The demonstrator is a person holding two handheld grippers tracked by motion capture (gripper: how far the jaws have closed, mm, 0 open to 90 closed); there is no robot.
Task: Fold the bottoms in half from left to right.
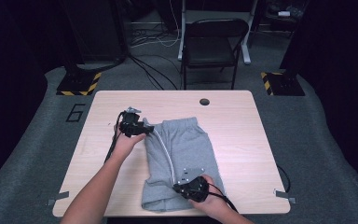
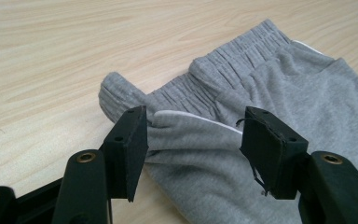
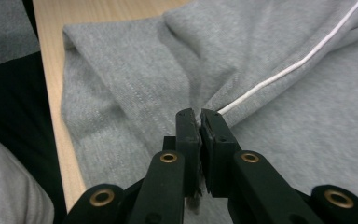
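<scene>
Right tongs (image 3: 199, 122) pinch the grey shorts (image 1: 186, 149) (white-piped fold), left tongs (image 2: 193, 140) gape beside waistband (image 2: 233, 63).

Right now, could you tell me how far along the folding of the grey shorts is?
The shorts already lie folded lengthwise on the table. In hand: the right gripper is pinched shut on the hem end by the white stripe, while the left gripper stands open around the waistband. Its grip and the crosswise fold remain.

The sweat shorts (image 1: 186, 154) were heather grey with a thin white stripe (image 3: 289, 67) down the side seam. The worktop (image 1: 242, 121) was pale wood grain. Both hand-held grippers, left (image 1: 145, 129) and right (image 1: 179, 187), were black. The far floor plates (image 1: 77, 84) carried yellow-and-black hazard stripes.
</scene>
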